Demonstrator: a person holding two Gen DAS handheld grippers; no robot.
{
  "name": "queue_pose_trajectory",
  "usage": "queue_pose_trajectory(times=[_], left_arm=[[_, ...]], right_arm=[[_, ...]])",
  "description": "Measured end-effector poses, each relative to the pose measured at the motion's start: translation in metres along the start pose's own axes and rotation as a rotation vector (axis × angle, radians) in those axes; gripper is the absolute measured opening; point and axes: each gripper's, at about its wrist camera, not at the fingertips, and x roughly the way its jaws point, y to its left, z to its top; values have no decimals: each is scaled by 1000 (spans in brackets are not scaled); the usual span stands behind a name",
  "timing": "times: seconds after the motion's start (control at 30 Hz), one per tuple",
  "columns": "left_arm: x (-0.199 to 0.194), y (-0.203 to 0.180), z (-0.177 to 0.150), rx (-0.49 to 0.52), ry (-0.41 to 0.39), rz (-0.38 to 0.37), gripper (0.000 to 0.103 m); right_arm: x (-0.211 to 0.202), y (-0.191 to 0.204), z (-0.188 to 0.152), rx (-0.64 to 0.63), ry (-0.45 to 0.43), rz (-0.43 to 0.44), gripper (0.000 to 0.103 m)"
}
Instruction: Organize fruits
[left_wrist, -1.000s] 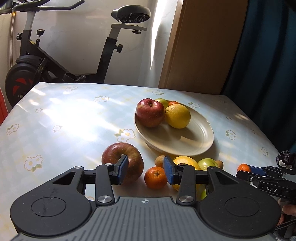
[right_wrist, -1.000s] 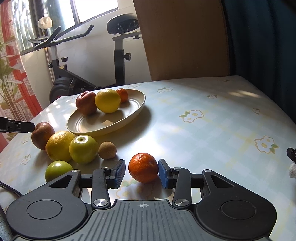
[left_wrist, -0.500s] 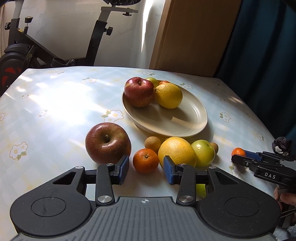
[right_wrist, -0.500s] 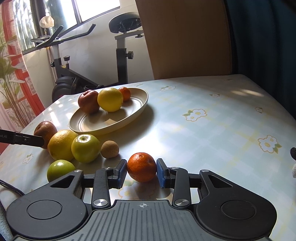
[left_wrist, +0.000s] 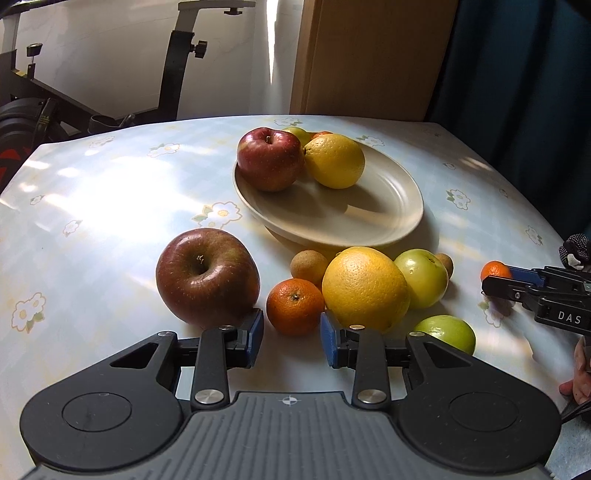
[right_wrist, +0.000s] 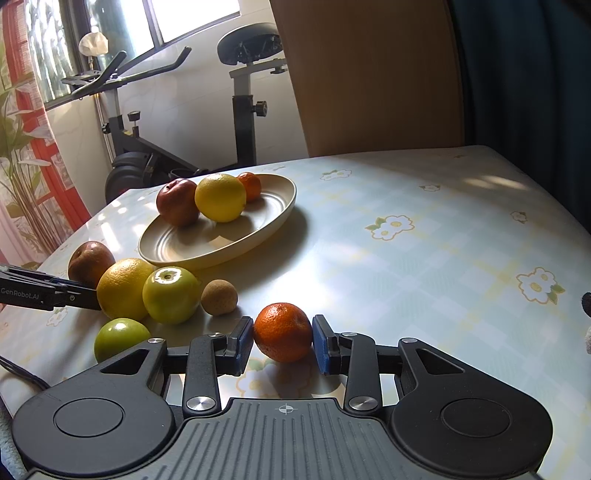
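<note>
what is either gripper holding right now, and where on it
The right gripper grips a mandarin by its two sides, low over the table. The left gripper is open, holding nothing.

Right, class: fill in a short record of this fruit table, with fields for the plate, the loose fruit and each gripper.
plate: cream, holds a red apple, a yellow citrus, a small orange and a green fruit
loose fruit: dark red apple, large yellow citrus, two green apples, two small brown fruits, two mandarins
left gripper: open, just short of a mandarin
right gripper: pads at either side of the other mandarin; grip unclear
</note>
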Motion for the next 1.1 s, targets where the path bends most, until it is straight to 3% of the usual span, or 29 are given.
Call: queue_pose_trajectory(times=[0.2, 0.77, 1.1], left_arm=[[4, -6, -1, 53, -17, 16, 36], [9, -8, 2, 74, -35, 29, 37], [-2, -1, -3, 21, 12, -11, 36]], right_arm=[[1, 0, 0, 0, 3, 2, 32], [1, 2, -1, 2, 7, 6, 32], [1, 1, -1, 3, 7, 6, 32]])
